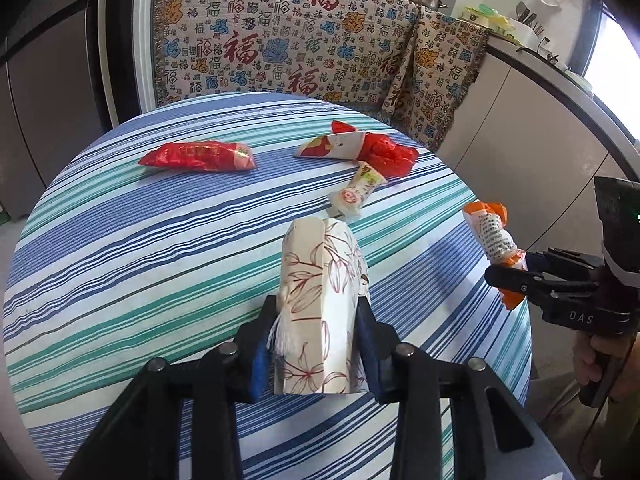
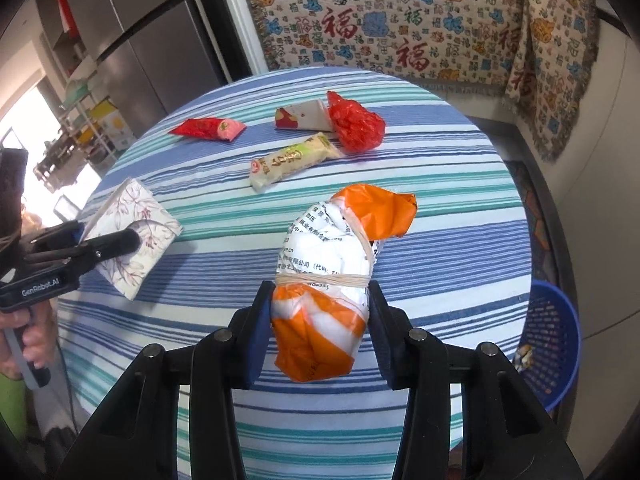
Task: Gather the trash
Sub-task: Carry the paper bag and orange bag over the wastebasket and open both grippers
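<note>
Two tools, each gripping trash above the striped worktop

The left tool squeezes a flowery box. The right tool squeezes an orange bundle. On the worktop, toward 12 o'clock, lie three wrappers and a red bag. A blue basket sits at 3 o'clock.

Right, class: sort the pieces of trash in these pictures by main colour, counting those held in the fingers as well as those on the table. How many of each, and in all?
Red, 2: foil packet, crumpled bag
White or cream, 3: floral box, folded carton, snack wrapper
Orange and white, 1: tied bundle
Total: 6
</note>
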A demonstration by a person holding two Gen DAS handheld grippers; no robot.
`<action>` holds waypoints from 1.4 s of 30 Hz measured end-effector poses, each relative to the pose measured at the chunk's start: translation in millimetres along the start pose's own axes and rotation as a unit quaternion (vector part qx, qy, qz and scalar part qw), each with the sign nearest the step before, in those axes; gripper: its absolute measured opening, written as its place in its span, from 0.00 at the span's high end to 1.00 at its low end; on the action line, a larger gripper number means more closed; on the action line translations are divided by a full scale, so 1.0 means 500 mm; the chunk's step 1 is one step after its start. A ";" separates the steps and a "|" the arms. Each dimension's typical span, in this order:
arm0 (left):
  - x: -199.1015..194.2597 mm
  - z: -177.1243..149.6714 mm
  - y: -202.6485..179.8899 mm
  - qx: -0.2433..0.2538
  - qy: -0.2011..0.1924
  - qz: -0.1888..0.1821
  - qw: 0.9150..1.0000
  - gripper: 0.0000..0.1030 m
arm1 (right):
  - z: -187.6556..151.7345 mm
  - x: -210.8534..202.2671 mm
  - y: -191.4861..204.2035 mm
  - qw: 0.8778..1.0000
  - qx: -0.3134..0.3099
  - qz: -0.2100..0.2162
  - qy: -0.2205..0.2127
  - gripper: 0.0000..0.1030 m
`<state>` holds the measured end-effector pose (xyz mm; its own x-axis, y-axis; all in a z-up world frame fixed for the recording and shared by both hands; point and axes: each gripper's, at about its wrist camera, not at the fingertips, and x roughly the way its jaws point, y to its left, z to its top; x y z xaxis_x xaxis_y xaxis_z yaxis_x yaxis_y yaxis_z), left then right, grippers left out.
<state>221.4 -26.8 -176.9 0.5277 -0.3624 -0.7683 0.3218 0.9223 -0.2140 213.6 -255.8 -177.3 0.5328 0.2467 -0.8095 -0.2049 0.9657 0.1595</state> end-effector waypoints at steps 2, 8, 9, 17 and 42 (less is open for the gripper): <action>-0.001 0.006 -0.022 0.003 -0.004 -0.005 1.000 0.64 | -0.006 -0.009 -0.008 1.000 0.001 -0.005 -0.002 0.56; 0.011 0.026 -0.090 0.026 -0.010 -0.014 1.000 0.64 | -0.020 -0.036 -0.037 1.000 0.008 -0.011 -0.008 0.56; 0.013 0.029 -0.102 0.029 -0.011 -0.017 0.999 0.64 | -0.022 -0.041 -0.043 1.000 0.010 -0.012 -0.009 0.56; 0.037 0.049 -0.190 0.059 -0.006 -0.040 0.997 0.64 | -0.038 -0.078 -0.091 0.999 0.024 -0.025 -0.018 0.56; 0.187 0.125 -0.554 0.123 0.014 -0.139 0.983 0.64 | -0.115 -0.168 -0.470 0.983 0.133 -0.128 -0.015 0.55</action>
<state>230.9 -324.6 -151.6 0.3717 -0.5883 -0.7182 0.6328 0.7266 -0.2677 170.1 -508.2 -179.5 0.5643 -0.0090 -0.8255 0.1595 0.9823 0.0983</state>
